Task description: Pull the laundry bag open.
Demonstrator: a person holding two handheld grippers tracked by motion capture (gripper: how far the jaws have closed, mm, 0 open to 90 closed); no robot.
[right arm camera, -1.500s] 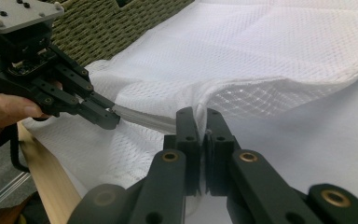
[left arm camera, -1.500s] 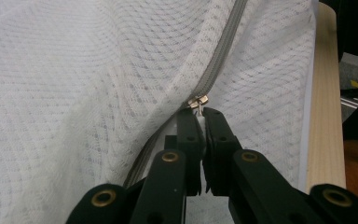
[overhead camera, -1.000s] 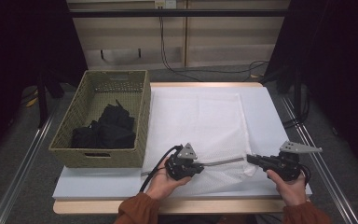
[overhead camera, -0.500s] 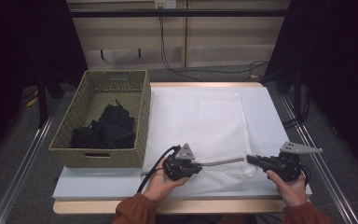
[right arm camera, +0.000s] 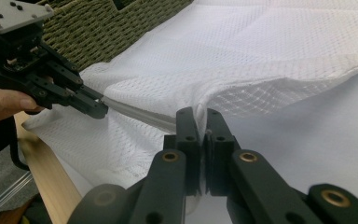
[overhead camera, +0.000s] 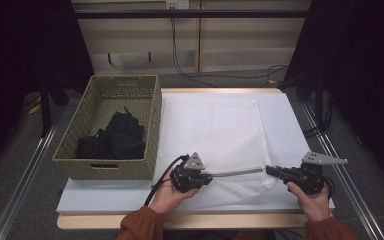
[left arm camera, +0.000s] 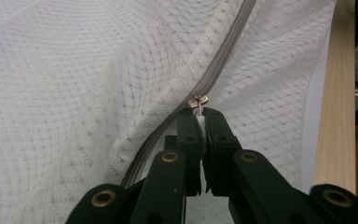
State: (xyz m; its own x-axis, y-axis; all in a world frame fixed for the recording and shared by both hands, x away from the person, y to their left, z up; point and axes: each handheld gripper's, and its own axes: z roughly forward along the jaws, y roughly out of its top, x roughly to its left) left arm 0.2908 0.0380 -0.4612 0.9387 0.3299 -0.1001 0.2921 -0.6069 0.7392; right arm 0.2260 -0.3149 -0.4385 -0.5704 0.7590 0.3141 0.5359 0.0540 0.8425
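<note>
Two grippers work one white mesh laundry bag, which lies flat on the white table, its near edge lifted between the hands. Left gripper: jaws closed on the zipper pull, small metal tab pinched between the pads. Right gripper: jaws closed on the bag's corner at the far end of the grey zipper, a fold of mesh pinched between them. Zipper tape runs taut and straight between the two grips.

Step in hand, as judged: bag is braced at one end and the slider held at the other, ready to run the zipper. Next move calls for a steady pull of the slider along the tape line while the right grip stays anchored; pulling off-axis would likely snag mesh in the teeth.

Materials: bag is soft open-weave netting with a dotted diamond pattern, limp, wrinkles readily. Woven basket to the left is stiff, rectangular, olive wicker, holding crumpled black garments.
</note>
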